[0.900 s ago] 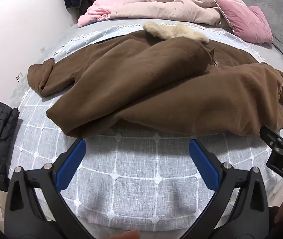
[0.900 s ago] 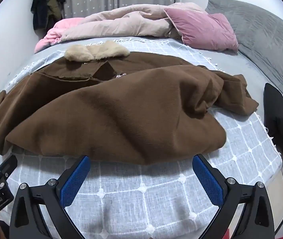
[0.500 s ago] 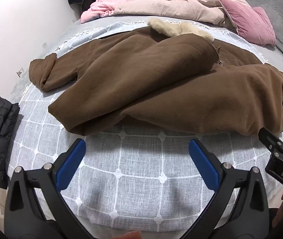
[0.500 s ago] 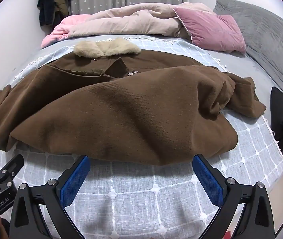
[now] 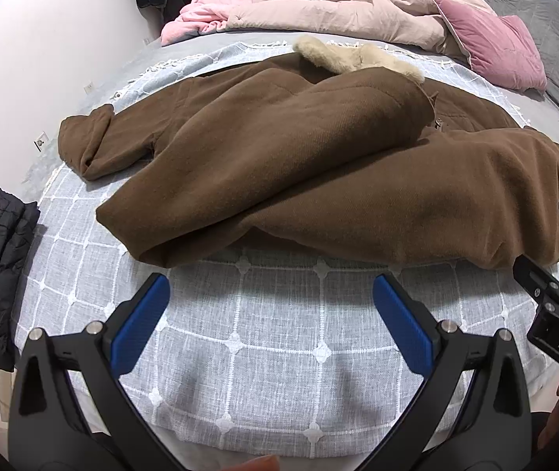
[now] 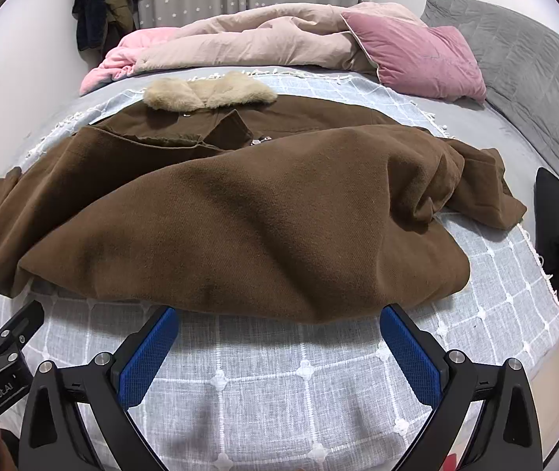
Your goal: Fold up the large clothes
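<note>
Brown coat (image 5: 318, 180) lies crumpled on the bed's checked blanket (image 5: 279, 329); both sets of fingers, left gripper (image 5: 271, 314) and right gripper (image 6: 279, 349), spread wide, empty, just short of its hem; pinching one layer would drag the heap askew

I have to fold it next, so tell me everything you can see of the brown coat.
The brown coat is a thick, wool-like garment with a beige fur collar at its far end. It lies spread on the grey checked blanket, both front sides folded inward and overlapping, a sleeve sticking out. No gripper touches it.
</note>
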The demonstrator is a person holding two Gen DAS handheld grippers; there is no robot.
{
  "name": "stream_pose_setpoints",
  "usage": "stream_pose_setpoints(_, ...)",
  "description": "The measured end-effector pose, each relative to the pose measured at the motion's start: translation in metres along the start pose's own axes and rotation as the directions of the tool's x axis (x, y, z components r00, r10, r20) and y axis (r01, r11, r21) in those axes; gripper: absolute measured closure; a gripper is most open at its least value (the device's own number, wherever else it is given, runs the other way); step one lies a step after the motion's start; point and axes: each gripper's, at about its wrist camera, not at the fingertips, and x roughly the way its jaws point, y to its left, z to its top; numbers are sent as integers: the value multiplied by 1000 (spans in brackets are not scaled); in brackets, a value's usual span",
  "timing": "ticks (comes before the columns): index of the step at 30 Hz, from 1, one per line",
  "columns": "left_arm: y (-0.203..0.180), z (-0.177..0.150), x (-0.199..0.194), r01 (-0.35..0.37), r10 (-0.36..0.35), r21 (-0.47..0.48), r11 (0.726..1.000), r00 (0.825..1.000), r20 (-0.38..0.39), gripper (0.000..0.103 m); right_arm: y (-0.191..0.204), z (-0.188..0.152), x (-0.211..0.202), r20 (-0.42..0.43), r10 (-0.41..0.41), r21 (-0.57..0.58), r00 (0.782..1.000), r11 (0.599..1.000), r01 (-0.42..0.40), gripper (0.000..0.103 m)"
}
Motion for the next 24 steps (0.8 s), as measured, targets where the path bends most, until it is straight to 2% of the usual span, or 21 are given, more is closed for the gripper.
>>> stream_pose_setpoints(24,2,1,-1,-8,9,-5,1000,1000,5,0,1,-1,0,-3,0,-1,1000,1000,0,0)
